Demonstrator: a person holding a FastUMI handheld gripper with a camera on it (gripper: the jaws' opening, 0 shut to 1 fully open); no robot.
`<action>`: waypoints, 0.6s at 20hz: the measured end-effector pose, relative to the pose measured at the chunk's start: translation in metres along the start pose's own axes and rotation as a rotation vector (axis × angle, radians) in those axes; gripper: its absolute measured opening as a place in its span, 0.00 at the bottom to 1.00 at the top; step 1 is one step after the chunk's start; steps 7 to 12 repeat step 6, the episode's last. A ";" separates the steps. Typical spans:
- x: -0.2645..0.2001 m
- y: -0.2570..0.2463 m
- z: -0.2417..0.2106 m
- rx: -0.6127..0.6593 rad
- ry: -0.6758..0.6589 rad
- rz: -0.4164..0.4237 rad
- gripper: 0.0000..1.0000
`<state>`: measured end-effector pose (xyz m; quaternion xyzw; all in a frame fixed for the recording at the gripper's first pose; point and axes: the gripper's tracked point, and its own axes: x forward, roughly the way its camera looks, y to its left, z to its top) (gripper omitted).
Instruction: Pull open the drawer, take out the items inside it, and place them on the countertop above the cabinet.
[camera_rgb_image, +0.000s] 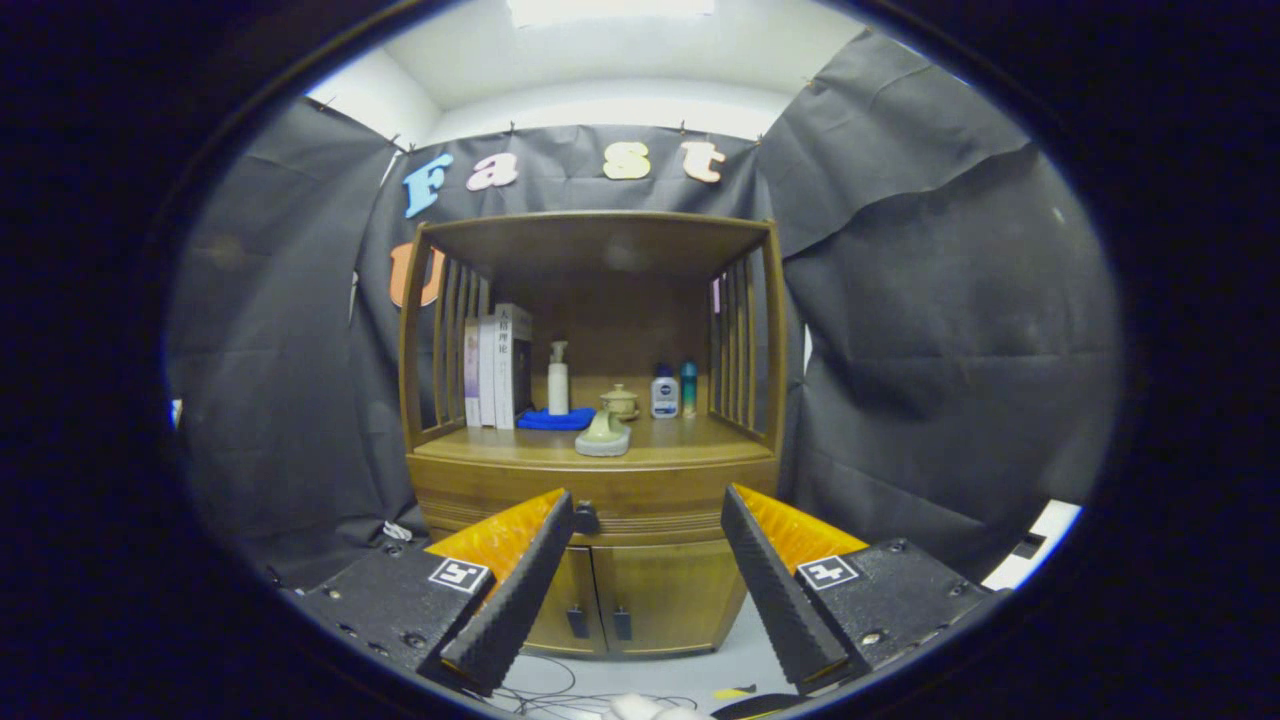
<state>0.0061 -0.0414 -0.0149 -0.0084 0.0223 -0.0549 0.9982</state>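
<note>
A wooden cabinet stands ahead against the dark booth wall. Its drawer is closed, with a small dark knob just beside my left fingertip. The countertop above the drawer lies under an open shelf alcove. My gripper is open, some way in front of the cabinet, its two fingers framing the drawer front with nothing between them. The inside of the drawer is hidden.
On the countertop stand several books, a white pump bottle on a blue cloth, a ceramic piece, a small lidded pot and two small bottles. Two lower doors are shut. Cables lie on the floor.
</note>
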 end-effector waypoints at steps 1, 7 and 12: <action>-0.004 -0.004 0.000 0.002 -0.001 -0.005 0.97; -0.009 -0.007 -0.001 -0.012 -0.007 0.000 0.97; -0.009 -0.007 -0.001 -0.012 -0.007 0.000 0.97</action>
